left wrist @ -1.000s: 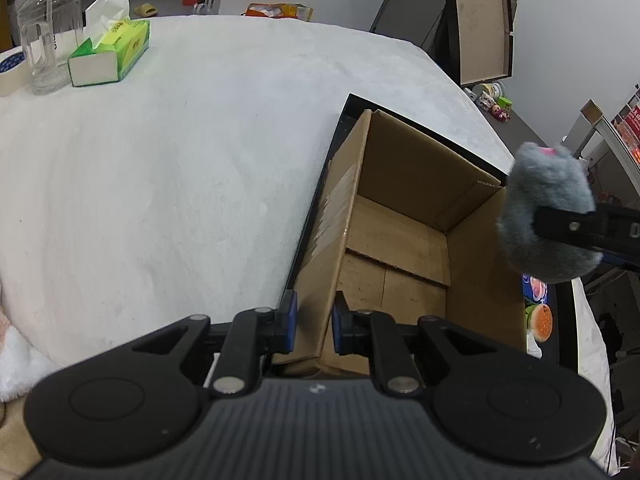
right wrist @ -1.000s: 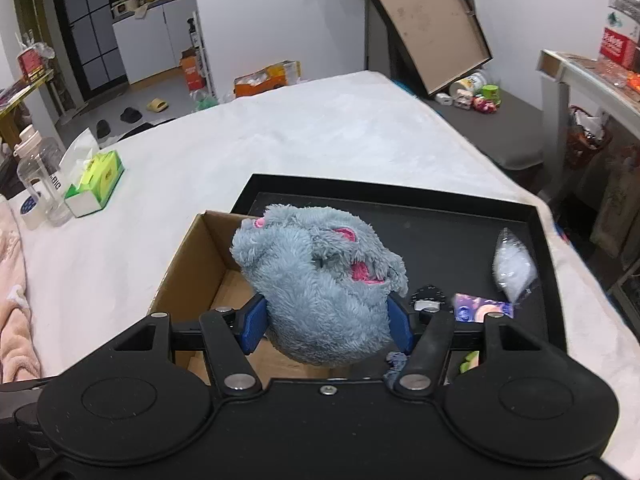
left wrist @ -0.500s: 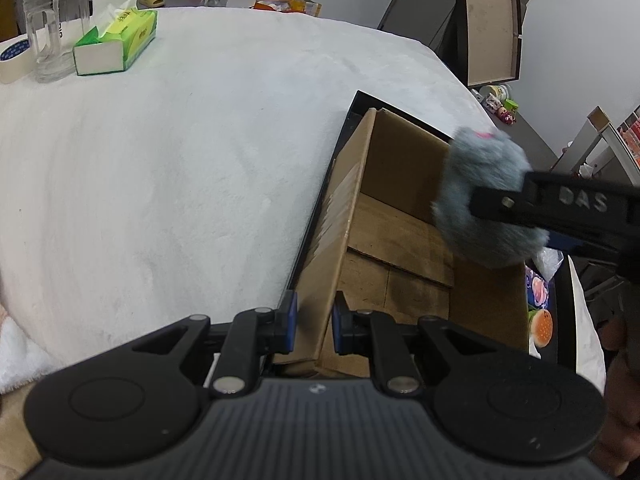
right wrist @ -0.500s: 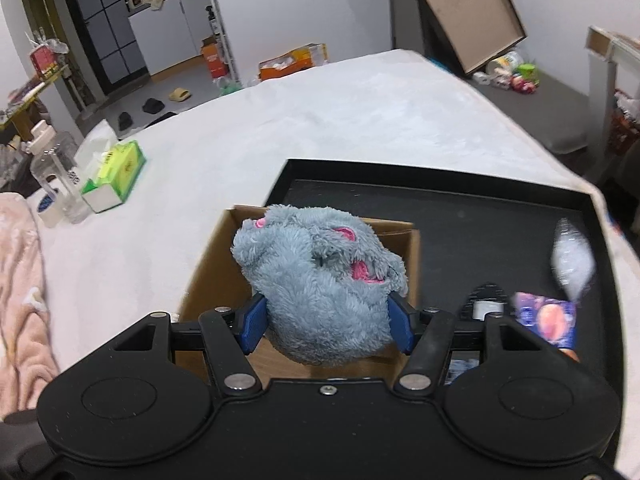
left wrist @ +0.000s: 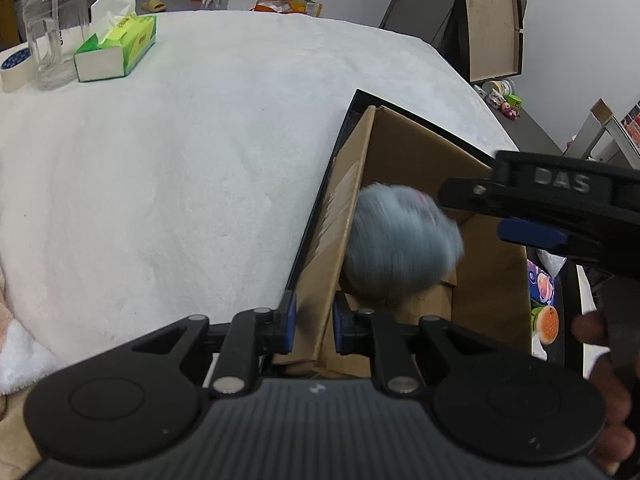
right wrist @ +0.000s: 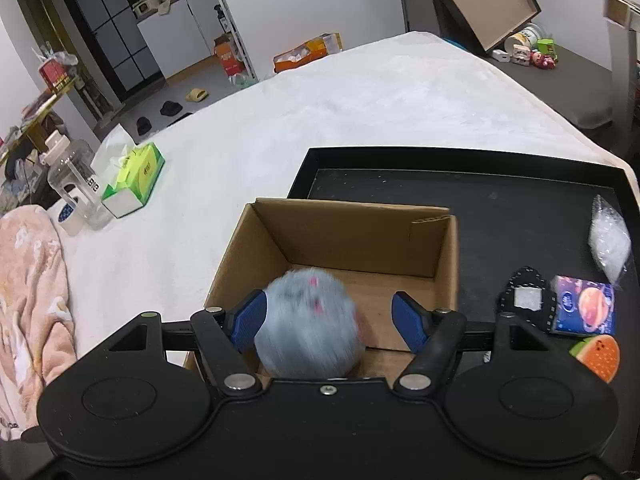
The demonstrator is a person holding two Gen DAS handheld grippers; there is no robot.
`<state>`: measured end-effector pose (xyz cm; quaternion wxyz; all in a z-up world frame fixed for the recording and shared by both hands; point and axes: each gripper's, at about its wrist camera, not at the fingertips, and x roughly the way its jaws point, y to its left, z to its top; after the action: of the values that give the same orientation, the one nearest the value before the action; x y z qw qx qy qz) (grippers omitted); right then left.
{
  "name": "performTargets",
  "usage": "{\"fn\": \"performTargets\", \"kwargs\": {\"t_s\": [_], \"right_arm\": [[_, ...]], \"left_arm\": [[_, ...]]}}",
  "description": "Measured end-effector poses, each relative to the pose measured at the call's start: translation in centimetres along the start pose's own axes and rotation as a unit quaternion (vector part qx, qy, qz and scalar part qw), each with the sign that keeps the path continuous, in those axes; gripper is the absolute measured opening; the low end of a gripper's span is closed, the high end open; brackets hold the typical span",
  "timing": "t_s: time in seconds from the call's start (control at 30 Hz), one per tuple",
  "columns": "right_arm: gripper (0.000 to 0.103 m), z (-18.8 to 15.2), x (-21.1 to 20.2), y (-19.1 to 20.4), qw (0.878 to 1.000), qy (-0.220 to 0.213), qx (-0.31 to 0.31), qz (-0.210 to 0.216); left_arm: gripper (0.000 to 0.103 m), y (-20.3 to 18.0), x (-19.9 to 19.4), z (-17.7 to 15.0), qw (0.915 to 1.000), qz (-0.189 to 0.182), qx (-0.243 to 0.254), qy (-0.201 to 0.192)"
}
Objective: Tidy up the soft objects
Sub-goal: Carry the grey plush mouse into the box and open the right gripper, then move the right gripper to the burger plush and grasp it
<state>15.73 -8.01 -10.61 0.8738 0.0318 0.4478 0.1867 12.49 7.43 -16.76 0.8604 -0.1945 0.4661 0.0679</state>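
Raised letters "DAS" readable on side of right gripper [left wrist: 560,216], seen from left wrist view. Green tissue box [left wrist: 116,50] carries printing, too small to read. Clear bottle [right wrist: 78,186] bears dark marks on label, illegible. Blue packet [right wrist: 582,310] shows planet picture, no legible words. Nothing else readable.

A green tissue box [right wrist: 134,184] lies far left on the white bed [right wrist: 320,120], beside a clear bottle [right wrist: 76,190] and a tape roll [right wrist: 70,218].
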Motion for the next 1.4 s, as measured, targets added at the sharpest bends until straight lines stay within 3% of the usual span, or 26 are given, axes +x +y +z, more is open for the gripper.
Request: {"fn": "performTargets", "kwargs": {"t_s": [0.23, 0.4, 0.7, 0.83, 1.13, 1.4], "right_arm": [[0.069, -0.3, -2.4, -1.5, 1.0, -0.012, 0.01, 0.006], [0.069, -0.7, -4.2, -2.8, 1.0, -0.022, 0.01, 0.003], [0.072, -2.0, -5.8, -7.4, 0.998, -0.034, 0.044, -0.018], [0.082, -2.8, -6.2, -9.2, 0.997, -0.038, 0.05, -0.033], [0.09, -4.1, -5.7, -12.6, 0.996, -0.043, 0.07, -0.039], [0.09, -6.1, -3.9, -16.1, 0.993, -0.047, 0.096, -0.047]], "left_arm": [[0.023, -0.5, -0.1, 0.0, 0.9999, 0.008, 0.012, 0.0], [0.044, -1.0, -0.5, 0.0, 0.9998, 0.012, 0.017, -0.004], [0.069, -2.0, -1.0, 0.2, 0.9991, 0.022, 0.032, -0.014], [0.071, -2.3, -1.2, 0.4, 0.9989, 0.03, 0.031, -0.017], [0.075, -3.9, -1.4, 0.5, 0.9971, 0.043, 0.059, -0.02], [0.075, -5.6, -0.8, 0.3, 0.9938, 0.063, 0.089, -0.02]]}}
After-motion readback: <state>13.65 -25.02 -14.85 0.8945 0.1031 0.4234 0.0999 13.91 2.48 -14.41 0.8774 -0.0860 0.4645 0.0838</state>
